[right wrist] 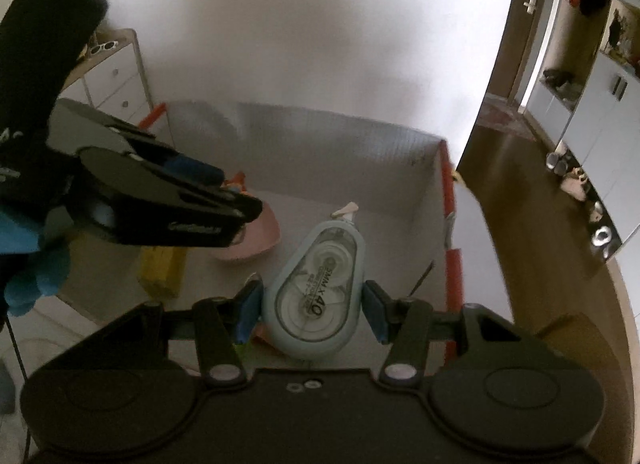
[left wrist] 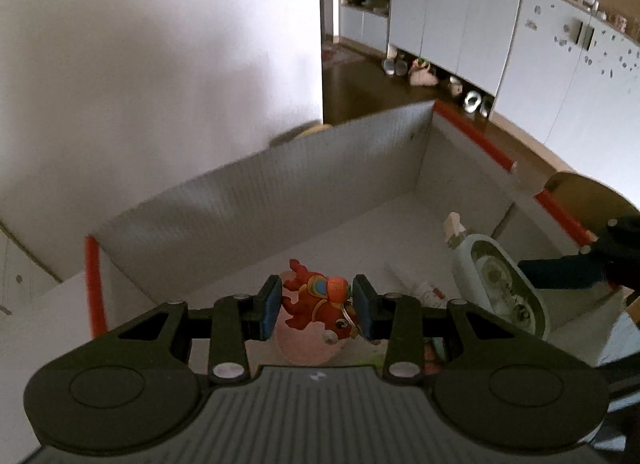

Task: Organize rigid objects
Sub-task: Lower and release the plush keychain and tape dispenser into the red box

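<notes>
Sorting looks partway done: over the white box (left wrist: 280, 184) my left claw (left wrist: 316, 308) grips the red toy keychain (left wrist: 316, 304), my right claw (right wrist: 312, 306) clamps the correction tape (right wrist: 312, 288), both not yet released inside.

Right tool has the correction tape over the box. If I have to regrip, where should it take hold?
Grip the correction tape across its wide rounded body, one pad on each flat edge, coming from the blunt end as the right tool does now. The body tapers to a thin nozzle, a poorer hold.
</notes>
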